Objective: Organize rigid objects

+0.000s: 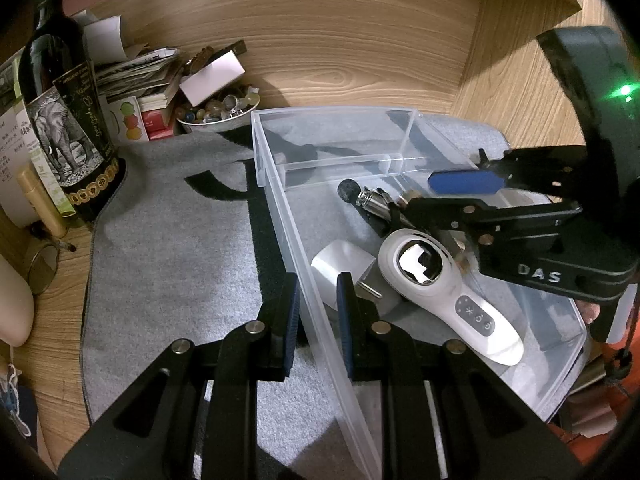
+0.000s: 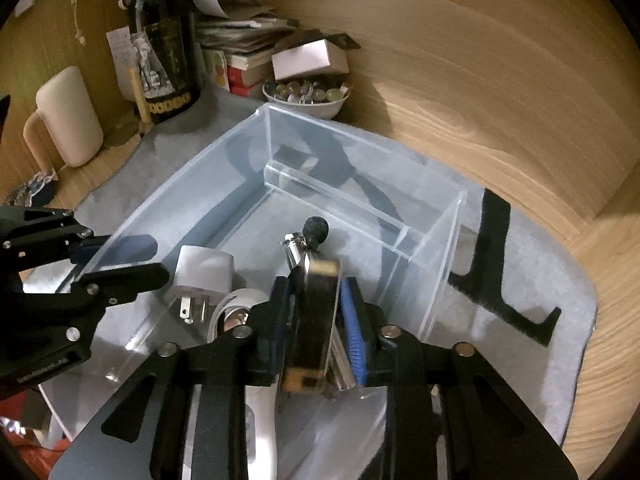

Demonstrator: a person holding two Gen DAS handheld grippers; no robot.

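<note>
- Well, we are working over a grey mat (image 1: 168, 264) lying on a wooden desk (image 1: 360, 60), with a dark wine bottle (image 1: 64, 112) standing at the far left and a bowl of beads (image 1: 218, 114) just beyond the mat's far edge.
- We are looking at a clear plastic bin (image 1: 280, 208) sitting on the right part of the mat, with a clear divider (image 2: 340, 196) crossing its far end.
- We are gripping the bin's left wall with our left gripper (image 1: 318, 312), one finger outside and one inside, clamped on that wall.
- We are holding a dark flat device (image 2: 316, 320) with our right gripper (image 2: 316, 312) inside the bin, fingers closed on its sides.
- We are seeing a white handheld device (image 1: 440, 292) lying near in the bin, a white plug adapter (image 2: 204, 276) to its left, and a small microphone (image 2: 316, 230) farther in.
</note>
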